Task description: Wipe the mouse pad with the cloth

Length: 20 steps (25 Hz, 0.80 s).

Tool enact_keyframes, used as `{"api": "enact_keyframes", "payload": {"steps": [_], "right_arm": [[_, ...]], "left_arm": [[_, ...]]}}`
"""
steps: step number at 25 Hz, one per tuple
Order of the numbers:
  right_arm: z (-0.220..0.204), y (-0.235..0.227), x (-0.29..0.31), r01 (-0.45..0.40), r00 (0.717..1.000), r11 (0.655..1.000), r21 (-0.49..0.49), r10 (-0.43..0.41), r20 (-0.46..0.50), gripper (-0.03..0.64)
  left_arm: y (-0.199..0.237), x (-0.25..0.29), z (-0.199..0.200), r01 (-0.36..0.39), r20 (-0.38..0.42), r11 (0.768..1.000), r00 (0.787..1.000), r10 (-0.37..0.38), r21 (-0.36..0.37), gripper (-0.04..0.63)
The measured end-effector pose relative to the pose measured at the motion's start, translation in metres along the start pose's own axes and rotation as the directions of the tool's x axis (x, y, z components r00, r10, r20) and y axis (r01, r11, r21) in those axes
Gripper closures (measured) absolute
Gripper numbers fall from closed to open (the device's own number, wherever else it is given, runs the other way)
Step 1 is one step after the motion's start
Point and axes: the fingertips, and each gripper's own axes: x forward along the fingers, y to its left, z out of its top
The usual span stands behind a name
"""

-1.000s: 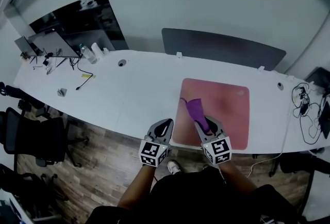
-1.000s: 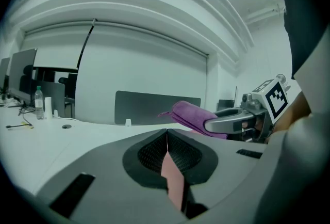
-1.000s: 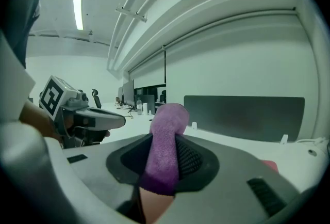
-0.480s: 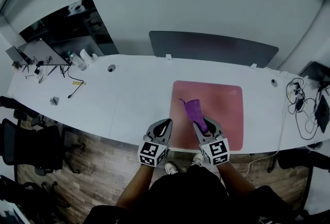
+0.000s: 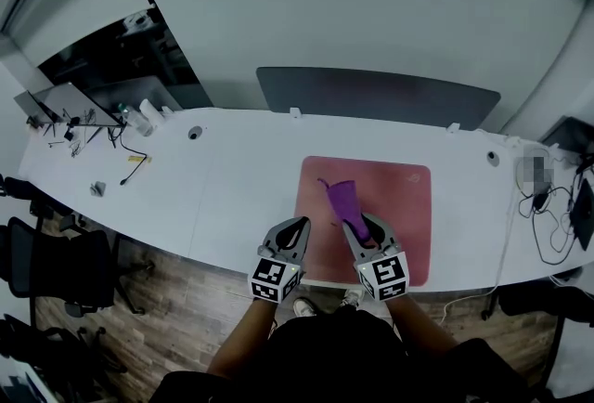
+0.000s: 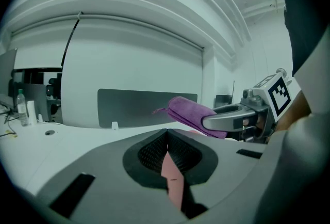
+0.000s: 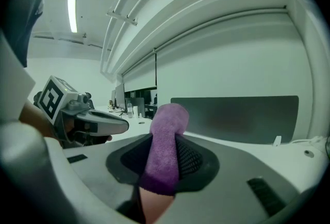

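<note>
The right tool (image 5: 358,228) is clamped on a purple cloth (image 5: 341,200), which is bunched into a thick roll between its jaws and sticks out forward past the tips. The cloth hangs over the near left part of the pink mouse pad (image 5: 399,215); from the left gripper view it appears lifted clear of the pad rather than pressed on it. The pad lies flat on the long white table (image 5: 232,178), close to the near edge. The left tool (image 5: 298,224) is just beside the right one, over the pad's near left edge, its jaws drawn together with nothing between them. A dark partition panel (image 5: 371,95) stands along the table's far side, bottles (image 5: 139,118) sit far to the left and loose cables (image 5: 555,215) to the right.
</note>
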Motion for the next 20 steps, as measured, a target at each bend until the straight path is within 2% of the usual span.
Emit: {"api": "enact_keyframes", "payload": {"steps": [6,10,13,20], "right_arm": [[0.012,-0.018,0.001,-0.042,0.998,0.996,0.079,0.037,0.058,0.486],[0.015,-0.021,0.009,-0.062,0.996,0.995,0.08,0.056,0.072,0.486],[0.012,-0.021,0.017,-0.068,0.996,0.994,0.091,0.062,0.065,0.486],[-0.001,-0.015,0.043,-0.057,0.998,0.992,0.114,0.052,0.042,0.486]], "left_arm": [[-0.011,0.018,0.003,-0.037,-0.004,0.999,0.999,0.037,0.024,0.574],[-0.016,0.024,0.0,-0.064,-0.016,0.998,0.998,0.064,0.005,0.575],[-0.01,0.029,0.001,-0.087,-0.023,0.995,0.996,0.088,0.041,0.575],[0.014,0.044,0.004,-0.057,-0.019,0.997,0.998,0.058,0.059,0.574]]}}
